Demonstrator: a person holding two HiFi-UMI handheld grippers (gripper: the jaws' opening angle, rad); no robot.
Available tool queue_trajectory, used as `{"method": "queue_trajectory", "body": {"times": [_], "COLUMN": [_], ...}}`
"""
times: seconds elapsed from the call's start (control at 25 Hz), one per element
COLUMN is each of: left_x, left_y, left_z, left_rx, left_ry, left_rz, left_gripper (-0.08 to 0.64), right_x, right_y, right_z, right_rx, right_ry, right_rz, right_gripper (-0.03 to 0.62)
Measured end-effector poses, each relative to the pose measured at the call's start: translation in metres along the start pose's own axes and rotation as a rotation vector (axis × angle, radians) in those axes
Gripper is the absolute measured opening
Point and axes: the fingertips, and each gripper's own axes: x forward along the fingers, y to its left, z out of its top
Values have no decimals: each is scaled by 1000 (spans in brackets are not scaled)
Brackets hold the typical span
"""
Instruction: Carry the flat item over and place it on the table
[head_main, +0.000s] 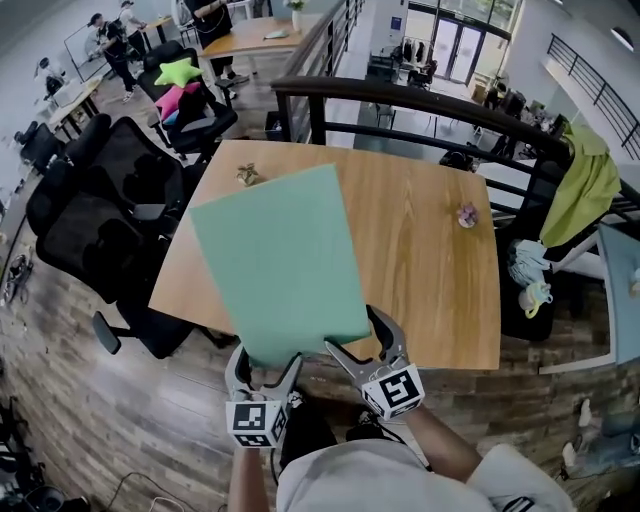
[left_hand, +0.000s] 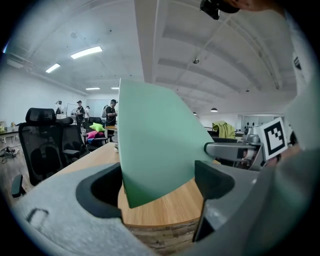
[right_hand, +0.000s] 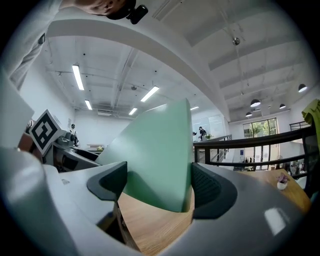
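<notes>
A pale green flat sheet (head_main: 280, 260) hangs tilted over the wooden table (head_main: 430, 270), its near edge past the table's front edge. My left gripper (head_main: 267, 365) has the sheet's near left corner between its jaws. My right gripper (head_main: 360, 335) has the near right corner. In the left gripper view the sheet (left_hand: 155, 140) rises above the tabletop (left_hand: 170, 207) and spans the wide gap of the left gripper (left_hand: 155, 182). In the right gripper view the sheet (right_hand: 160, 155) fills the gap of the right gripper (right_hand: 157, 182), one edge against the right pad.
Black office chairs (head_main: 100, 220) crowd the table's left side. A dark railing (head_main: 400, 100) runs behind it. A small pink thing (head_main: 467, 214) and a small brown thing (head_main: 248, 175) sit on the tabletop. A yellow-green cloth (head_main: 585, 190) hangs at the right.
</notes>
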Motion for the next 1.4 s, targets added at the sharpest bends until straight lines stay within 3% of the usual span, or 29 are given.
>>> {"method": "queue_trajectory", "body": {"times": [0.6, 1.0, 1.4], "left_x": [58, 66, 73], "left_y": [38, 70, 72], "left_z": [-3, -9, -33], "left_rx": [17, 50, 40], "left_ry": [67, 99, 154], "left_rz": [-196, -319, -368], "left_gripper": [466, 468, 468], "right_x": [40, 57, 54], "right_y": [-16, 5, 7], "right_z": [-20, -34, -62], "right_rx": [40, 81, 146], "right_ry": [55, 84, 134], "right_rz": [-194, -327, -367], "right_gripper": [407, 407, 410]}}
